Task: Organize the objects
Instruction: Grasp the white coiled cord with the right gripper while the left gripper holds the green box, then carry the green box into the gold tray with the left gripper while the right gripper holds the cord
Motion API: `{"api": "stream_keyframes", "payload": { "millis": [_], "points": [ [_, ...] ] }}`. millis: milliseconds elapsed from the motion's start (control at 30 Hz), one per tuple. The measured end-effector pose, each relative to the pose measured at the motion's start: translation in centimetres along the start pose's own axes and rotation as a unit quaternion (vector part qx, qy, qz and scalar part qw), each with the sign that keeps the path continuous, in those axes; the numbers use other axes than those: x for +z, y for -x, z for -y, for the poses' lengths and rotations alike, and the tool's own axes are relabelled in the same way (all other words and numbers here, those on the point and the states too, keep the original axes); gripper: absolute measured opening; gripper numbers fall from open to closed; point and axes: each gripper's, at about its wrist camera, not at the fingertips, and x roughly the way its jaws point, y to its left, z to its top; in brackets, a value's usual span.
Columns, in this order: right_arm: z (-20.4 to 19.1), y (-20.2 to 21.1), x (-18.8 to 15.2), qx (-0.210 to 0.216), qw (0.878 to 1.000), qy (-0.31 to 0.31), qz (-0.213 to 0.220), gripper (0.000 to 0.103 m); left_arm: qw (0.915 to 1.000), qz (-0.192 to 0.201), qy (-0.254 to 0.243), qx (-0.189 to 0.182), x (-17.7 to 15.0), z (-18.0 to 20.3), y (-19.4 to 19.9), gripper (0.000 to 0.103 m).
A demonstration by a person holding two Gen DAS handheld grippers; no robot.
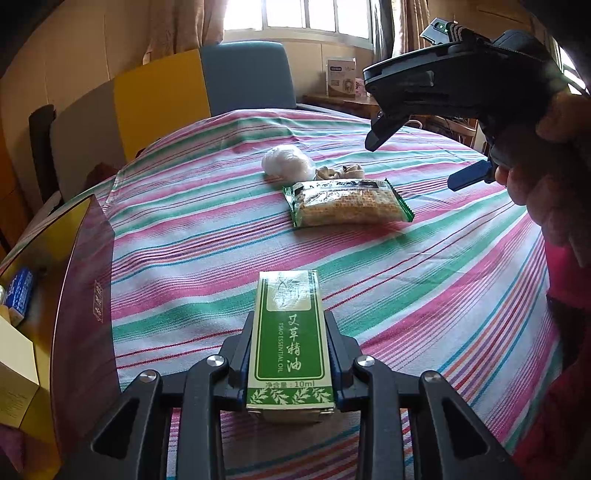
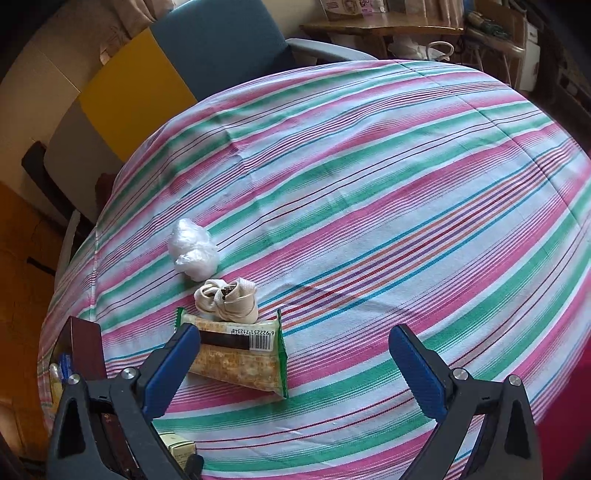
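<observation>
My left gripper (image 1: 290, 322) is shut on a green and white essential oil box (image 1: 288, 343), which lies lengthwise between the jaws just above the striped tablecloth (image 1: 424, 266). A corner of that box (image 2: 179, 448) shows at the bottom of the right wrist view. My right gripper (image 2: 295, 334) hangs open and empty over the cloth, its left blue pad (image 2: 173, 365) above the end of a green-edged cracker packet (image 2: 240, 363). From the left wrist view the right gripper (image 1: 421, 158) is up at the right. Behind the packet lie a rolled beige strap (image 2: 229, 299) and a crumpled white plastic bag (image 2: 194, 251).
An open dark red box (image 1: 85, 277) stands at the table's left edge, with a blue carton (image 1: 20, 291) and a cream carton (image 1: 14, 376) inside. A blue chair (image 1: 247, 74) is behind the table. A hand (image 1: 546, 166) holds the right gripper. A wooden side table (image 2: 380, 29) carries cartons.
</observation>
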Motion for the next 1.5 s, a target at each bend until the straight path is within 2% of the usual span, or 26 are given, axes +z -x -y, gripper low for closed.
{"api": "stream_keyframes", "payload": {
  "millis": [300,433,600,633,667,700,733,767,800,1200,1500],
  "points": [
    [-0.2,-0.3,0.6,0.025,0.999,-0.018,-0.007,0.102,1.0000,0.000,0.001,-0.001,0.0,0.0,0.0,0.030],
    [-2.5,-1.1,1.5,0.025,1.000,0.009,-0.009,0.103,1.0000,0.000,0.003,-0.004,0.1,-0.1,-0.1,0.030],
    [-4.9,-4.6,2.5,-0.004,0.998,0.053,-0.034,0.102,1.0000,0.000,0.005,-0.007,0.1,-0.1,-0.2,0.030],
    [-5.1,-5.2,2.5,-0.010,0.997,0.063,-0.034,0.096,1.0000,0.000,0.005,-0.007,0.2,-0.1,-0.2,0.030],
    [-5.3,-5.8,2.5,-0.017,0.996,0.076,-0.034,0.079,1.0000,0.000,0.005,-0.007,0.1,-0.1,-0.2,0.030],
    [-5.3,-6.5,2.4,-0.020,0.995,0.087,-0.037,0.067,1.0000,0.000,0.006,-0.007,0.1,-0.1,-0.2,0.030],
    [-5.4,-6.8,2.3,-0.031,0.994,0.102,-0.031,0.063,1.0000,0.000,0.006,-0.007,0.1,-0.1,-0.2,0.030],
    [-5.8,-6.7,2.1,-0.050,0.991,0.125,-0.020,0.051,1.0000,0.000,0.006,-0.007,0.2,-0.1,-0.2,0.030],
    [-6.1,-6.9,2.0,-0.064,0.988,0.141,-0.019,0.050,1.0000,0.000,0.006,-0.007,0.2,-0.1,-0.2,0.030],
    [-5.8,-6.7,1.9,-0.065,0.983,0.169,-0.016,0.052,1.0000,0.000,0.006,-0.007,0.2,-0.1,-0.2,0.030],
    [-6.6,-6.8,1.4,-0.094,0.972,0.216,-0.004,0.049,1.0000,0.000,0.004,-0.005,0.3,0.0,-0.3,0.030]
  ]
}}
